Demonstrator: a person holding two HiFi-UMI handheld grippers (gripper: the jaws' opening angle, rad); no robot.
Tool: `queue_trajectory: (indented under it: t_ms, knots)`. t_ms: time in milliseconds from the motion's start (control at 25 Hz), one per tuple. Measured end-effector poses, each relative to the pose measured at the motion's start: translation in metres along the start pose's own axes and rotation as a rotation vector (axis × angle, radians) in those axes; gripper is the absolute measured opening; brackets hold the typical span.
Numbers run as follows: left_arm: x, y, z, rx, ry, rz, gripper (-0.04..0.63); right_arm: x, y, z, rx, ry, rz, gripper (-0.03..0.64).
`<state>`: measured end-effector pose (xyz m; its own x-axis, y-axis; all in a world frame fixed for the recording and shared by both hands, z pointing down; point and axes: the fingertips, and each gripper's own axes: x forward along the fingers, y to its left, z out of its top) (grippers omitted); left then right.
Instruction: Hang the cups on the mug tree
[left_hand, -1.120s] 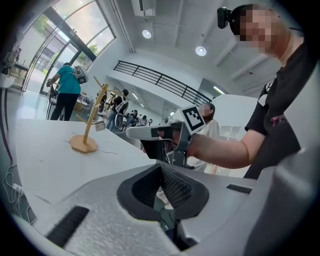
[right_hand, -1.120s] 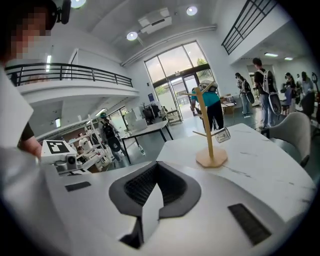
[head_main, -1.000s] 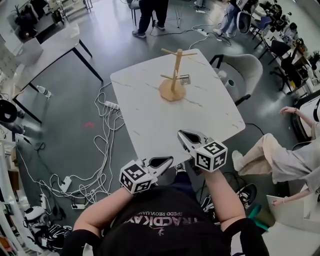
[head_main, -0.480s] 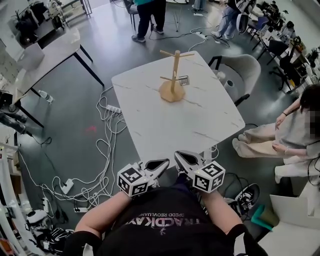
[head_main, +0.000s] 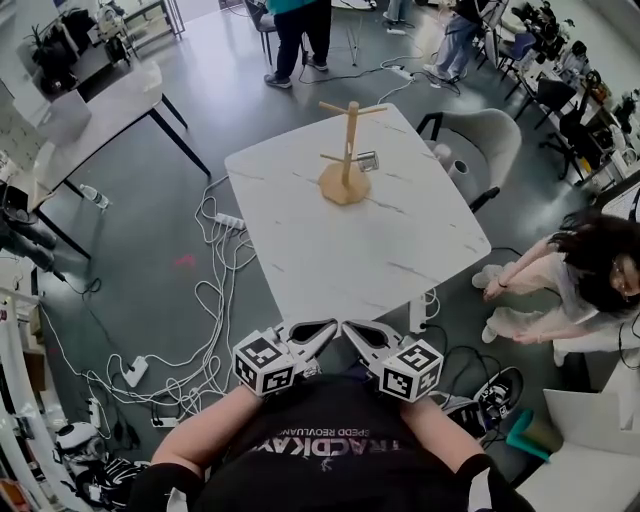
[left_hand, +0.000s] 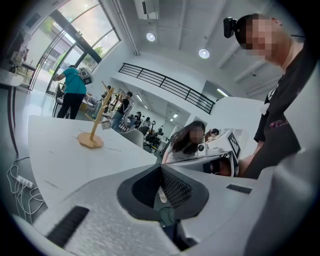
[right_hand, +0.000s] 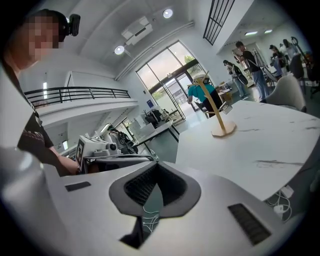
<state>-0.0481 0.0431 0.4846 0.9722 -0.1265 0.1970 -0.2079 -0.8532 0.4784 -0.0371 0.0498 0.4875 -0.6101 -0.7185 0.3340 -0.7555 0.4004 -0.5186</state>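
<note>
The only words that can be read are on the person's black shirt (head_main: 330, 465). In the head view they appear upside down. The large white line reads "TRACKDAY". A smaller line beside it seems to read "SPEED REVOLUTION", though its last letters are too fine to be sure. In the left gripper view the shirt's print is only a pinkish blur. The left cube (head_main: 265, 362) and right cube (head_main: 411, 370) carry black-and-white square markers, which are patterns rather than letters. A small card (head_main: 367, 158) hangs at the mug tree's (head_main: 349, 140) lower peg, and its face is too small to read.
</note>
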Motion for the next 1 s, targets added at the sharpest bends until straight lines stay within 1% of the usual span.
queue_trajectory:
  t_ms: [320, 1000]
  knots:
    - [0.0004, 0.0008, -0.0006, 0.001, -0.004, 0.001, -0.003, -0.0018, 0.0005, -0.0015, -0.002, -0.012, 0.001, 0.011]
    - [-0.0036, 0.0038, -0.0017, -0.006, -0.004, 0.007, -0.003, 0.0029, 0.0049, -0.0026, -0.014, -0.003, 0.005, 0.009]
